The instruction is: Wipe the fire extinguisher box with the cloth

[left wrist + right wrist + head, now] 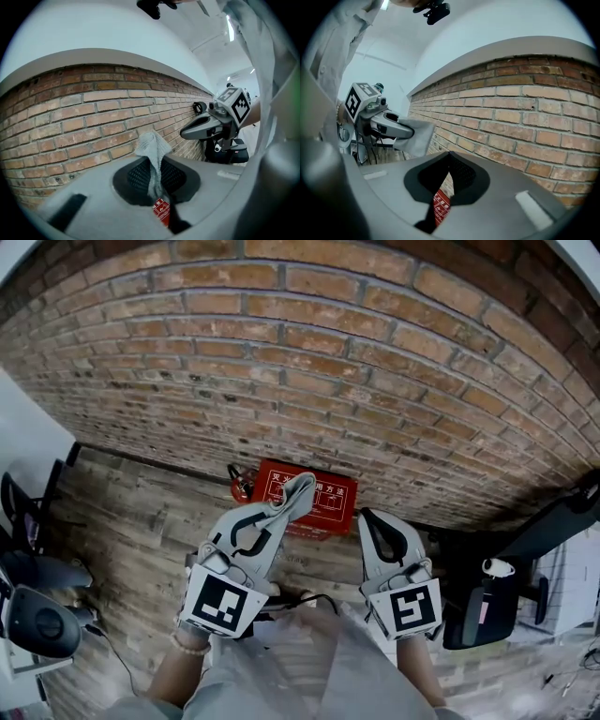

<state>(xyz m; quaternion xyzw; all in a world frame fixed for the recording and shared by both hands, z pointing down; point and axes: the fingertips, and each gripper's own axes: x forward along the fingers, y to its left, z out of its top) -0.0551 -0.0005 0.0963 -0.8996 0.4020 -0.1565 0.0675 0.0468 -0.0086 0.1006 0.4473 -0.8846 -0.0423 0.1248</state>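
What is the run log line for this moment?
left tongs: shut on cloth | right tongs: shut, empty | fire extinguisher box: on floor by brick wall, not yet touched

The left forearm [176, 673] and right forearm [419, 673] reach forward side by side; the left gripper [298, 487] angles ahead and slightly right, its jaws pressed together on a grey cloth [151, 146] standing up between them; the right gripper [367, 517] sits just beside it, tips a little farther back, jaws closed on nothing.
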